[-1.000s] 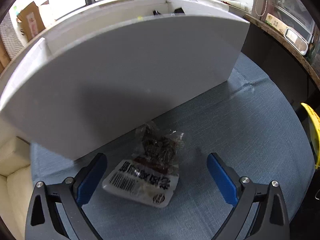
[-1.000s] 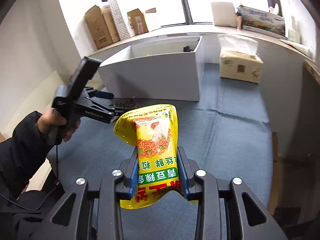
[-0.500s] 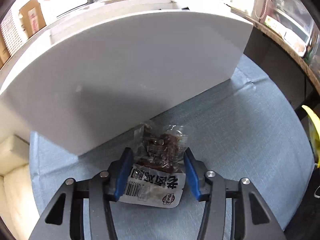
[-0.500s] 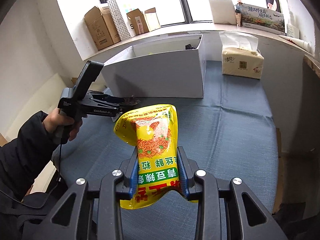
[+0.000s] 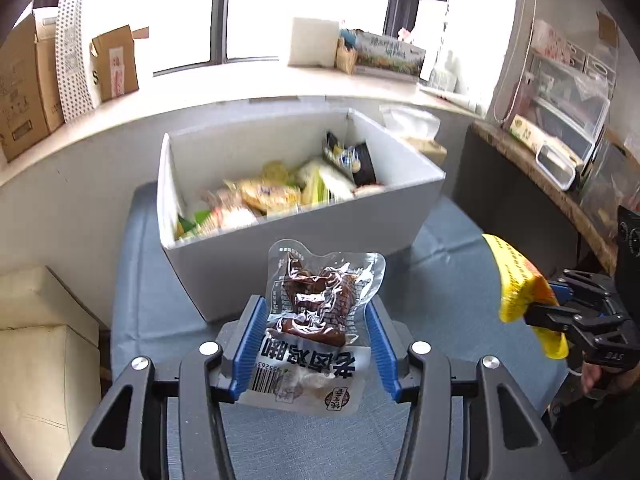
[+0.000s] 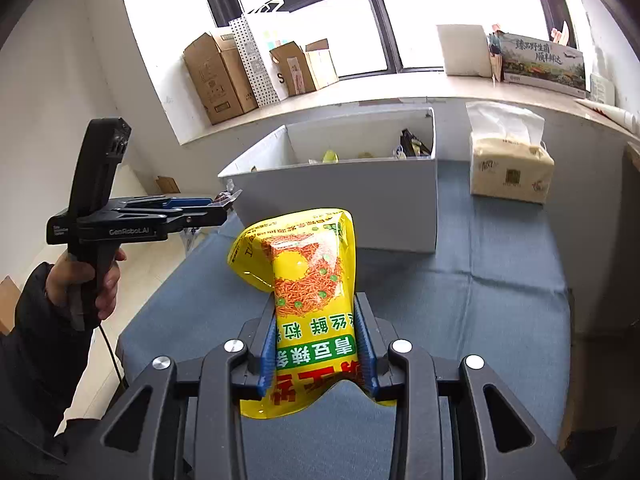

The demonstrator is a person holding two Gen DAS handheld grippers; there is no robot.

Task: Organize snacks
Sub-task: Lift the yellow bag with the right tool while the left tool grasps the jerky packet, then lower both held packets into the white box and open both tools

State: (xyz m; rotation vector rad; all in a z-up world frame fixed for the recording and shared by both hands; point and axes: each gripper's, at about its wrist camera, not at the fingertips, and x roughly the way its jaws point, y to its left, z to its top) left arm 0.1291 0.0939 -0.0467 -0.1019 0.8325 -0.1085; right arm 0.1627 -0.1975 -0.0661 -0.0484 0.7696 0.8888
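My left gripper [image 5: 314, 340] is shut on a clear vacuum pack of dark braised meat [image 5: 316, 308] and holds it in the air, in front of the white box [image 5: 304, 240]. The box holds several snack bags [image 5: 260, 196]. My right gripper [image 6: 316, 344] is shut on a yellow snack bag [image 6: 308, 280] and holds it above the blue cloth, short of the white box [image 6: 360, 208]. The left gripper [image 6: 216, 210] shows at the left of the right wrist view, at the box's near corner. The yellow bag [image 5: 520, 284] shows at the right of the left wrist view.
A tissue pack [image 6: 510, 168] stands on the blue cloth [image 6: 500, 280] right of the box. Cardboard boxes [image 6: 224, 76] and a white bag stand on the window ledge behind. A cream cushion [image 5: 44, 344] lies left of the table.
My left gripper closed on the meat pack on the cloth and lifted it up, so the box's inside now shows. My right gripper held the yellow bag nearly still.
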